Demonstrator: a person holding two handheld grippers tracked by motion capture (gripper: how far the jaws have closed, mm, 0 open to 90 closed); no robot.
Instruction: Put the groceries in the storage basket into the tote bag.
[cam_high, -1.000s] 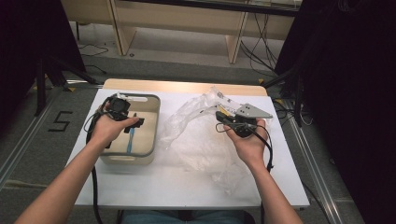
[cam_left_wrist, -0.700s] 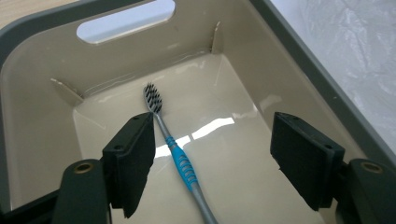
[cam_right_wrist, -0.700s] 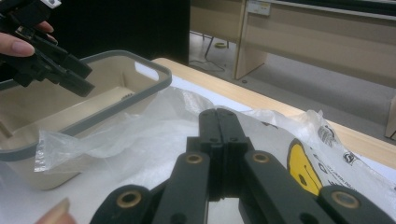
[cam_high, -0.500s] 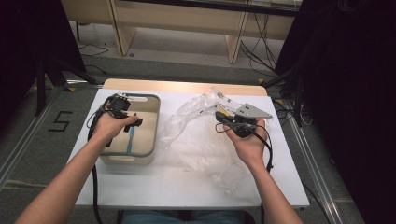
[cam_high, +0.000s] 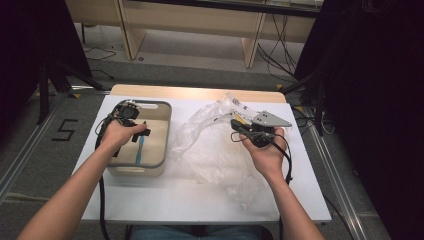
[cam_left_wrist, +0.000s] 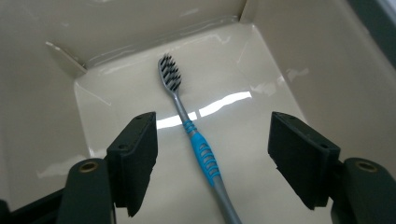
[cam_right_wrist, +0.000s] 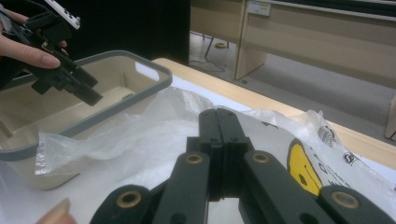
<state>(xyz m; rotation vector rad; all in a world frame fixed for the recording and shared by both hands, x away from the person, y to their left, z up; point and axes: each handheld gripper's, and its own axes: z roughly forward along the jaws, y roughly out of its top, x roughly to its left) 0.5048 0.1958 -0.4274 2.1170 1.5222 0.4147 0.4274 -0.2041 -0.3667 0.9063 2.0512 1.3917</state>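
We have the left gripper (cam_left_wrist: 212, 154) hanging inside the beige plastic bin with a grey rim (cam_high: 162, 135), jaws wide apart astride the grey toothbrush with a blue grip (cam_left_wrist: 198, 144), which lies flat on the bin floor, bristles toward 11 o'clock. If we close too high, the jaws could miss the thin handle; too low, and they scrape the glossy floor and skid it aside. The right gripper (cam_high: 240, 131), jaws together, sits at 3 o'clock of the bin over the crumpled clear plastic bag (cam_high: 215, 150); whether it pinches any film, we cannot tell. Tugging could drag the bag against the bin.
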